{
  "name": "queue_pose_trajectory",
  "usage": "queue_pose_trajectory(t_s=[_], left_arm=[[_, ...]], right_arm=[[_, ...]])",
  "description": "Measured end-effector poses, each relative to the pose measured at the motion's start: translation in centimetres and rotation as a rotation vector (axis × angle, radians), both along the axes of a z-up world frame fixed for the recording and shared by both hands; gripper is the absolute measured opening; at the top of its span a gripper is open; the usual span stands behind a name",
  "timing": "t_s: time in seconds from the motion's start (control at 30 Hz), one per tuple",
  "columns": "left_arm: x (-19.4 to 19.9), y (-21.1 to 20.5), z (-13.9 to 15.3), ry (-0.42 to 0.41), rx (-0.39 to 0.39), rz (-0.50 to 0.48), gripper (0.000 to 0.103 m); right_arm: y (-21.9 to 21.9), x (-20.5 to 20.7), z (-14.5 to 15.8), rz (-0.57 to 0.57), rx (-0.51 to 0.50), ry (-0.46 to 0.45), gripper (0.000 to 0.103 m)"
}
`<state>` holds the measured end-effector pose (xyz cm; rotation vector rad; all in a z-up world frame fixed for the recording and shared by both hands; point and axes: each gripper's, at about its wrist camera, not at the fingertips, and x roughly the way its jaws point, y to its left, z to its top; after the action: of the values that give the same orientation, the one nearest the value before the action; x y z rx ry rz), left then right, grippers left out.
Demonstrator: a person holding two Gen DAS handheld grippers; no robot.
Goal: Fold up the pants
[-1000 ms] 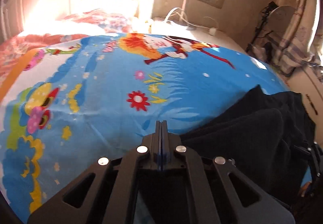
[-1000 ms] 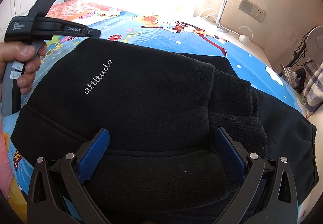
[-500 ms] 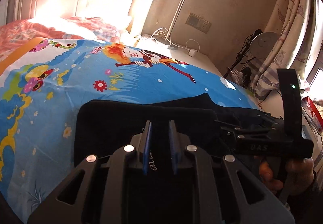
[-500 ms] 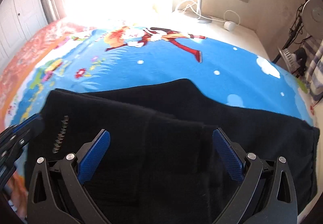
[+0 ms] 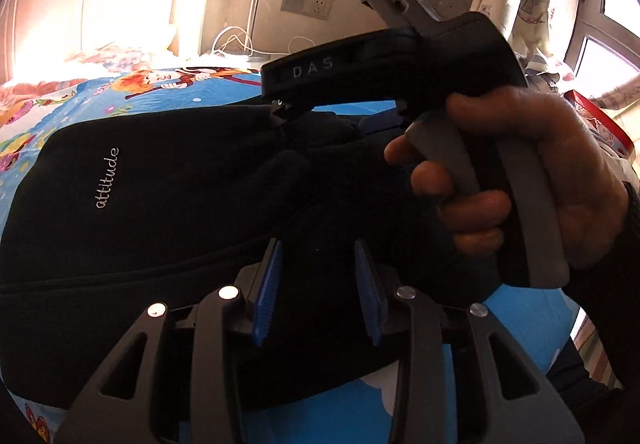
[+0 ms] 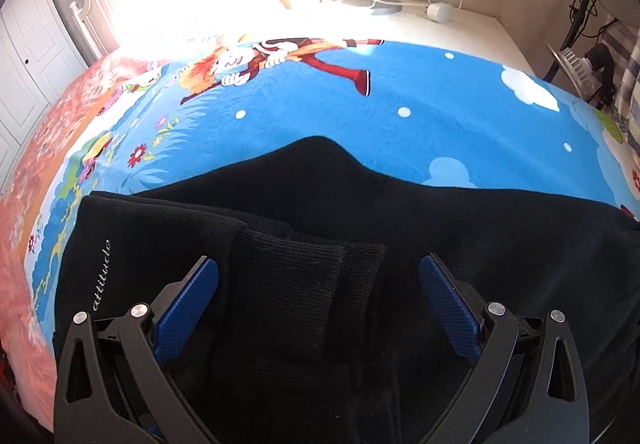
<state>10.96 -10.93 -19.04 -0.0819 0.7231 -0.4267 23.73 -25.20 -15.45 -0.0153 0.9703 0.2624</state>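
Where black pants [image 6: 400, 228] bunch, folds indistinct, lower edge cropped

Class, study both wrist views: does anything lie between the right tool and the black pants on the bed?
Nothing visible does. The right tool hangs open directly over the black pants, with only folded fabric below its pads. No other object lies on the pants in either view.

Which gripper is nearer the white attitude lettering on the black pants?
Right. The right gripper hangs directly beside the white attitude lettering; the left gripper sits farther off across the black pants.
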Motion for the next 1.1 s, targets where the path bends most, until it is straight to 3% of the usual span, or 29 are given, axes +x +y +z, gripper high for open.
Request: queue_pose_trajectory(t_s=[0.1, 0.2, 0.27, 0.3, 0.37, 0.57, 0.6, 0.63, 0.7, 0.8, 0.87, 0.93, 0.97, 1.1], left_arm=[[-0.1, 0.4, 0.1, -0.004, -0.025, 0.005, 0.037], [-1.0, -0.3, 0.6, -0.061, 0.026, 0.007, 0.037], [-2.1, -1.5, 1.4, -0.117, 0.057, -0.040, 0.043], [-2.5, -2.3, 1.7, -0.152, 0.090, -0.062, 0.052], [-2.6, -4.2, 1.8, -0.198, 0.185, -0.084, 0.057], [-0.1, -8.2, 0.4, -0.259, 0.458, -0.074, 0.042], [0.1, -8.1, 0.7, -0.265, 0.460, -0.054, 0.025], [0.2, -7.7, 1.5, -0.268, 0.422, -0.035, 0.020], [0.2, -7.0, 3.1, -0.303, 0.364, 0.003, 0.019], [1.1, -7.6, 1.7, -0.258, 0.398, -0.035, 0.019], [0.5, -8.1, 1.1, -0.280, 0.426, -0.048, 0.019], [0.4, -8.4, 0.8, -0.283, 0.448, -0.049, 0.019], [0.4, -8.5, 0.8, -0.289, 0.452, -0.048, 0.019], [0.2, -7.9, 1.5, -0.290, 0.394, -0.031, 0.019]], right_arm=[[-3.0, -0.9, 1.2, -0.056, 0.041, 0.017, 0.096], [-5.4, -1.6, 1.5, -0.077, 0.068, 0.037, 0.096], [-6.1, -1.9, 1.4, -0.058, 0.113, 0.063, 0.096], [-6.4, -2.0, 1.1, -0.046, 0.159, 0.092, 0.096], [-6.5, -1.9, 0.7, -0.030, 0.224, 0.137, 0.095], [-5.8, -1.6, 0.4, 0.014, 0.321, 0.197, 0.095], [-5.9, -1.6, 0.5, 0.016, 0.331, 0.199, 0.095], [-5.9, -1.6, 0.7, 0.022, 0.341, 0.199, 0.095], [-5.7, -1.4, 0.8, 0.036, 0.361, 0.211, 0.095], [-5.0, -0.9, 0.6, 0.053, 0.336, 0.221, 0.095], [-4.3, -0.6, 0.6, 0.062, 0.301, 0.213, 0.094], [-3.2, -0.6, 1.1, 0.069, 0.242, 0.190, 0.088], [-2.7, -0.8, 1.6, 0.079, 0.212, 0.167, 0.080], [0.8, -2.2, 3.2, 0.232, 0.094, 0.077, 0.073]])
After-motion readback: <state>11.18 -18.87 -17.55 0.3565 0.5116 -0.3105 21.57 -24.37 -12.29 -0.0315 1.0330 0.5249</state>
